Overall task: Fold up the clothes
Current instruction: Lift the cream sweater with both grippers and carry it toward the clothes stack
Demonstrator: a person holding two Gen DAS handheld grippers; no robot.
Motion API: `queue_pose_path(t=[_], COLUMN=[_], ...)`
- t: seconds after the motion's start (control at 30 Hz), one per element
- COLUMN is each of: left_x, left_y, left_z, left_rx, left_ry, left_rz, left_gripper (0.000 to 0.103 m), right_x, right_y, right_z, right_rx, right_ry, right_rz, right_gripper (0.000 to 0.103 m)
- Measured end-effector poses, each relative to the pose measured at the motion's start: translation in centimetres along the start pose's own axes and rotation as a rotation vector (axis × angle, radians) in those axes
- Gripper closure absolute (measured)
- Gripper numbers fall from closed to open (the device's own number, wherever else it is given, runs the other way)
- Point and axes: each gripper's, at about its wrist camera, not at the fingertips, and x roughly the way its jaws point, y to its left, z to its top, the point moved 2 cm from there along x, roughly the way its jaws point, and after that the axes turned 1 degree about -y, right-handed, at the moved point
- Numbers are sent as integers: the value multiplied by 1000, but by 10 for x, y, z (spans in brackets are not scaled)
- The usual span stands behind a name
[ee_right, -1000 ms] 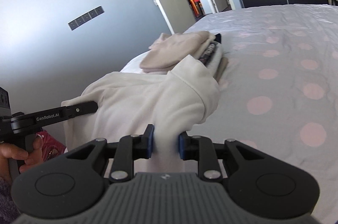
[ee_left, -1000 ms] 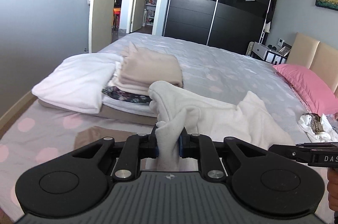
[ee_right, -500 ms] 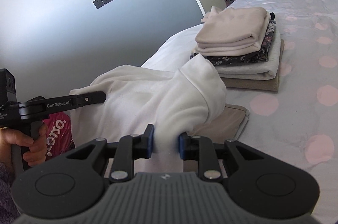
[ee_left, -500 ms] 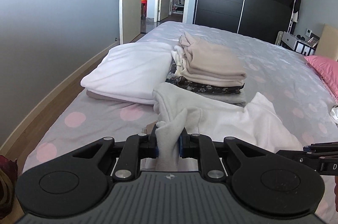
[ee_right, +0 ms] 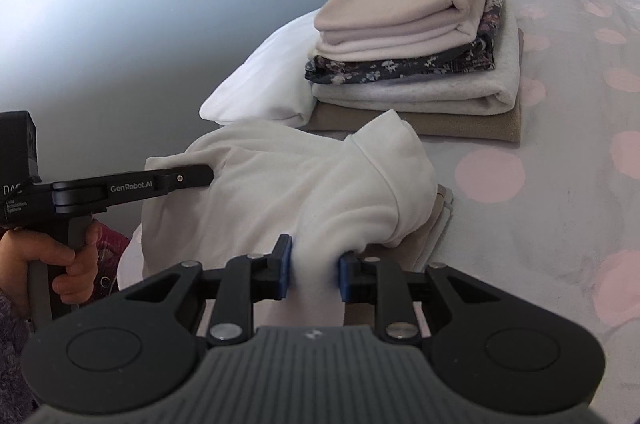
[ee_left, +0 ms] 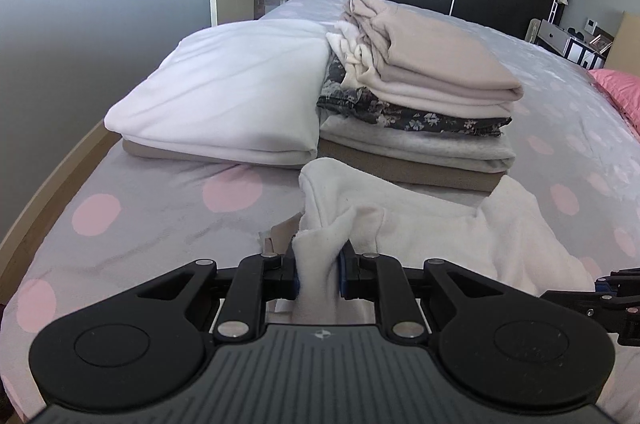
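Left wrist view: the left gripper (ee_left: 318, 274) has its blue pads nearly together, pinching a bunched fold of the fleece (ee_left: 432, 236). The fleece is cream-white, soft and nappy, with a rounded hem lobe rising at 12 o'clock of the pads and its body spreading towards 3 o'clock over the bed (ee_left: 160, 236), grey with pink dots. Beyond, at 12 o'clock, stands the stack (ee_left: 420, 107) of folded clothes, with a white folded piece (ee_left: 228, 95) touching it on the left.

Right wrist view: the right gripper (ee_right: 314, 274) is clamped on another gathered part of the fleece (ee_right: 288, 191), its jaws a little wider. The cloth sags between the two grips, with a cuff-like seamed edge at 1 o'clock. The left gripper (ee_right: 200, 175) enters at 9 o'clock, held by a hand (ee_right: 60, 256). A tan folded piece (ee_right: 434, 224) lies under the fleece.
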Motion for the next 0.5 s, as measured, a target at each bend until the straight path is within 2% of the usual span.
queue_pose_path(t=[0.23, 0.33, 0.43, 0.5], left_x=[32, 33, 35, 36], left_y=[8, 13, 17, 20], left_z=[-4, 1, 6, 10], left_rx=[-31, -52, -75, -91], left_ry=[73, 80, 84, 86], left_rz=[-4, -29, -51, -65], left_gripper=[87, 82, 80, 79], right_x=[29, 32, 33, 35], right_y=[-22, -37, -63, -85], right_z=[4, 8, 15, 21], right_rx=[47, 111, 246, 362], right_ry=[66, 96, 109, 107], right_rz=[2, 33, 88, 116], right_gripper=[76, 71, 54, 51])
